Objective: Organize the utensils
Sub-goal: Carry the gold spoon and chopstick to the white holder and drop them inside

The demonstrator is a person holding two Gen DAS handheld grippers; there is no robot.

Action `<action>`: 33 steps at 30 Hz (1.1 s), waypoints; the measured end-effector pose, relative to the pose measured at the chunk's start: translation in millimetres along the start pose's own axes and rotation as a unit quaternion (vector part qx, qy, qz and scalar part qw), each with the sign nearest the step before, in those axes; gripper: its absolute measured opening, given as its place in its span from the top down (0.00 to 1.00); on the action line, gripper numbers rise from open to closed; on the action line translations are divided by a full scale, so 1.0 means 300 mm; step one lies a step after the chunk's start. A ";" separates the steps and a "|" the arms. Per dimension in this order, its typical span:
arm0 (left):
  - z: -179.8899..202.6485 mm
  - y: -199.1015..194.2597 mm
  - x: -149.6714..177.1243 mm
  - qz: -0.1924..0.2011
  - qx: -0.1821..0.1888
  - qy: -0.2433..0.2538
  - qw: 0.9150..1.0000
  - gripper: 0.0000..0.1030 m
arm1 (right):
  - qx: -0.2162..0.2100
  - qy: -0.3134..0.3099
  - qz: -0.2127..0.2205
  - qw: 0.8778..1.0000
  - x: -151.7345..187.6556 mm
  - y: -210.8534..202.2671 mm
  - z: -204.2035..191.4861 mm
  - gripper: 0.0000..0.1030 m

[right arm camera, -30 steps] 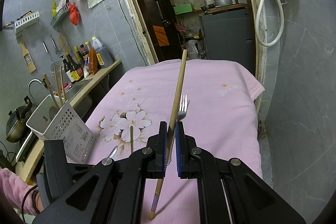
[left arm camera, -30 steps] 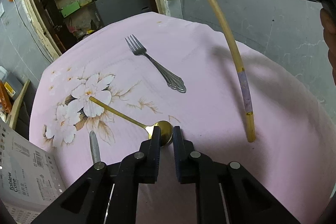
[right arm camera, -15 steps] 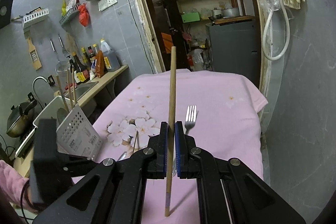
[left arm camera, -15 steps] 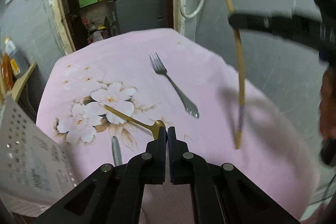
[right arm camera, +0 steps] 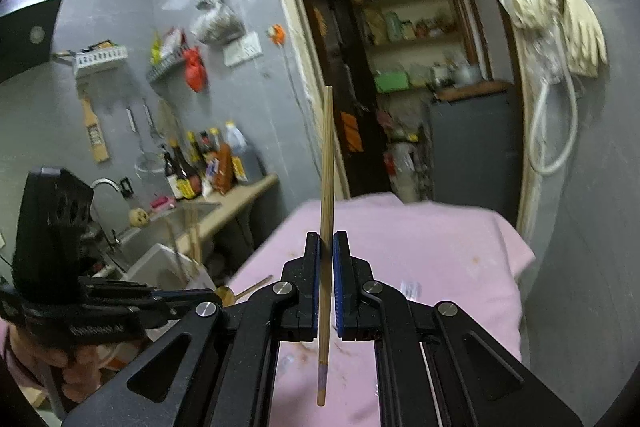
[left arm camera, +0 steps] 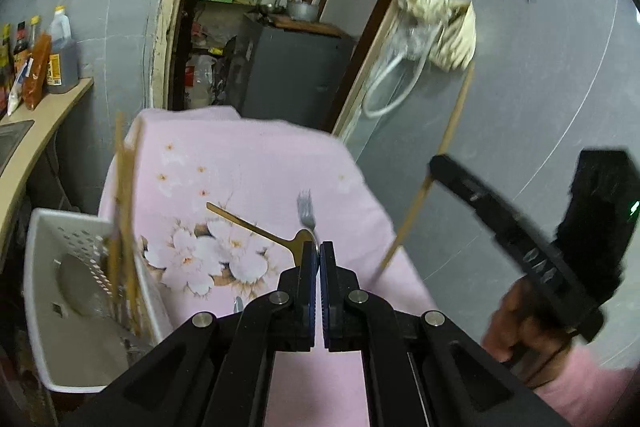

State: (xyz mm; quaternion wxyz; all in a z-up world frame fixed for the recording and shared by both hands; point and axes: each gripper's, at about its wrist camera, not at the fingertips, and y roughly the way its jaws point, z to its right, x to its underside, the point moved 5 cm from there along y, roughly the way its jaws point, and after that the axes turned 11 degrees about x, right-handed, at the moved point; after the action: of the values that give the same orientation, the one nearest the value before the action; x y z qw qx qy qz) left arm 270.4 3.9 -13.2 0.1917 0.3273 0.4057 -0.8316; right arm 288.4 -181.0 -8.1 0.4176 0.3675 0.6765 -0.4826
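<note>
I have the left gripper (left arm camera: 319,259) pinching the gold spoon (left arm camera: 256,229) by its bowl and the right gripper (right arm camera: 326,255) clamping the chopstick (right arm camera: 327,187) upright (both presumably bound for the white basket (left arm camera: 40,259)).

One gold spoon (left arm camera: 256,229), one fork (left arm camera: 307,210), one chopstick (right arm camera: 326,235), one basket (left arm camera: 44,311).

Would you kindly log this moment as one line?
left gripper: shut on gold spoon | right gripper: shut on chopstick

Gold spoon (left arm camera: 256,229) bowl hidden between the fingers (left arm camera: 309,267), fork (left arm camera: 306,211) handle covered behind them, white basket (left arm camera: 48,307) contents blurred, shelf items too smeared to be told.
</note>
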 end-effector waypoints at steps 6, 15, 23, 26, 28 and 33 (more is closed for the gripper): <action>0.004 -0.184 -0.091 0.020 0.017 -0.031 0.999 0.98 | -0.034 -0.007 0.033 0.999 -0.121 -0.021 -0.125 0.94; -0.021 -0.418 -0.129 0.037 -0.004 -0.053 0.998 0.97 | -0.097 -0.021 0.060 0.993 -0.254 -0.043 -0.343 0.94; -0.035 -0.536 -0.120 0.059 0.011 -0.081 0.995 0.98 | -0.141 -0.038 0.064 0.987 -0.265 -0.036 -0.492 0.94; -0.052 -0.541 -0.109 0.057 0.013 -0.099 0.993 0.98 | -0.149 -0.040 0.054 0.987 -0.237 -0.007 -0.518 0.94; -0.072 -0.536 -0.097 0.053 0.028 -0.122 0.991 0.98 | -0.150 -0.043 0.048 0.987 -0.216 0.017 -0.532 0.94; -0.122 -0.515 -0.078 0.048 0.039 -0.157 0.986 0.98 | -0.155 -0.044 0.028 0.987 -0.152 0.089 -0.548 0.94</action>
State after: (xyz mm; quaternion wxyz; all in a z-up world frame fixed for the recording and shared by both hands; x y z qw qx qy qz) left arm 211.2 126.6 71.4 0.2797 0.2192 0.3221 -0.8775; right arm 295.1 -20.5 55.1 0.5117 0.2959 0.7136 -0.3760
